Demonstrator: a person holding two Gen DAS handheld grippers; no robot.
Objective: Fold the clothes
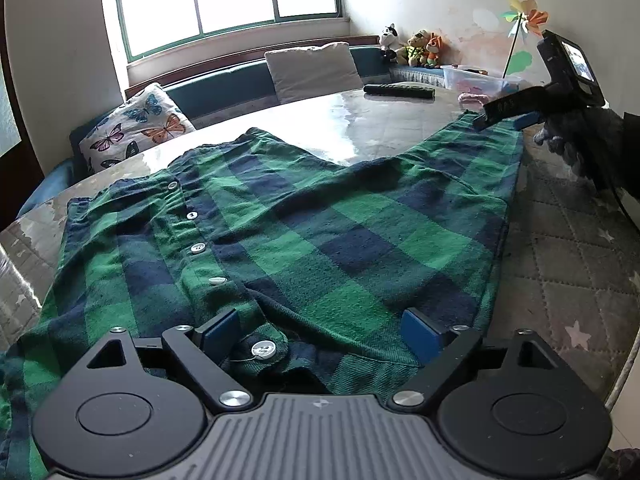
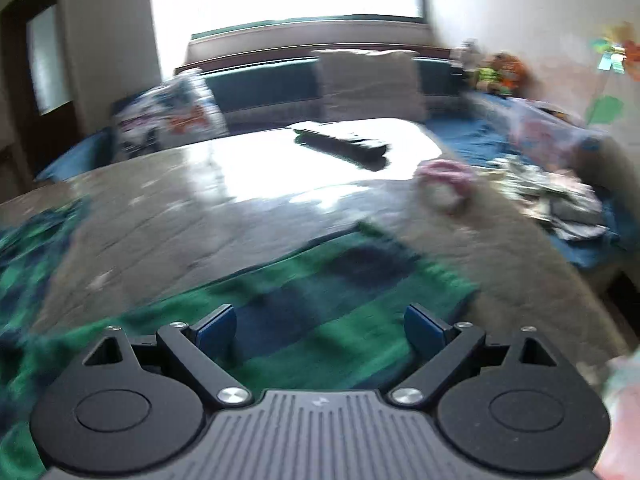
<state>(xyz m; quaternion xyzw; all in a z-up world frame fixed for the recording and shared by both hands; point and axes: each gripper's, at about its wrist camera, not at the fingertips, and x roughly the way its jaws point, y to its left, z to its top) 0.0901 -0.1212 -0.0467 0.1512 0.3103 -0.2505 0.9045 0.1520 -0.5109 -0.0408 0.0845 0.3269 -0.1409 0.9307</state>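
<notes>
A green and navy plaid shirt lies spread on the round table, its button placket running up the left side. My left gripper stands open over the shirt's near hem, blue pads wide apart, with a white button on the cloth between them. My right gripper, held by a gloved hand, sits at the shirt's far right corner. In the blurred right wrist view the right gripper is open low over the plaid shirt, with nothing pinched between its pads.
A dark remote-like bar lies at the table's far side, with a pink item near it. Beyond are a bench with cushions, a butterfly pillow, a clear plastic box and soft toys. The table edge curves close on the right.
</notes>
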